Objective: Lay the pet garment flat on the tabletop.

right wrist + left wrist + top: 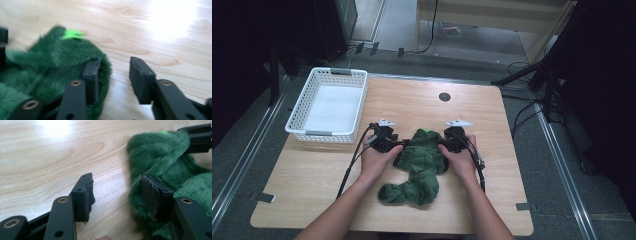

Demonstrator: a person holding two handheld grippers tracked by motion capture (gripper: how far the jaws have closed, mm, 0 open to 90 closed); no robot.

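Observation:
A dark green fleecy cloth [419,167] lies crumpled at the table's middle, with a small light-green tag [72,33] at its far edge. My left gripper [398,145] is at the cloth's left side. In the left gripper view it [116,192] stands open: one jaw is pushed into the fleece [160,157], the other rests over bare wood, and nothing is between them. My right gripper [440,143] is at the cloth's right side. It [113,75] is open too, with one jaw against the fleece's edge [50,67] and bare wood in the gap.
A white slotted basket [300,117] stands at the table's back left corner. A round dark grommet [444,97] sits in the tabletop [312,175] behind the cloth. Cables trail from both grippers toward the person. Dark stands and cables line the floor at right.

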